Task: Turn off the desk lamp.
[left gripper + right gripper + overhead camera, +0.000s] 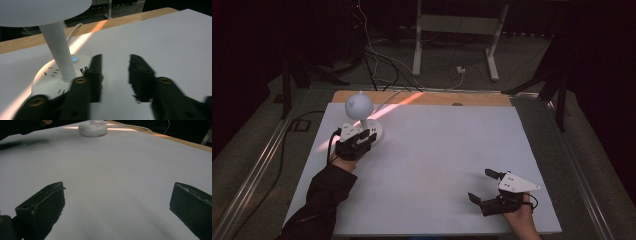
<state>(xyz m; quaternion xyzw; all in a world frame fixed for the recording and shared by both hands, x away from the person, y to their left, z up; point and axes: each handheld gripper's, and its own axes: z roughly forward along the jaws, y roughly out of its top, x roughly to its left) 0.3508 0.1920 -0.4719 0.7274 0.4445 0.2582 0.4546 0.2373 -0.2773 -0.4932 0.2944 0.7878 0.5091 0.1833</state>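
A white desk lamp stands at the table's far left, with a round head (358,104) on a slim stem (58,50). Its disc base (47,77) has socket slots and a small button lit blue (74,59). My left gripper (364,134) hovers just in front of the base. In the left gripper view, the left gripper (115,60) is open, with a gap and bare table between the jaws; its left jaw sits beside the base's rim. My right gripper (479,185) rests near the front right edge, open wide with nothing inside. The right gripper view shows its jaws (120,192) spread, with the lamp base (93,128) far off.
A white board (437,150) covers the table, with a wooden strip (437,98) along the far edge. The lamp's white cord (387,100) runs off the back towards cables on the floor. A white stand's legs (452,45) are beyond the table. The room is dark.
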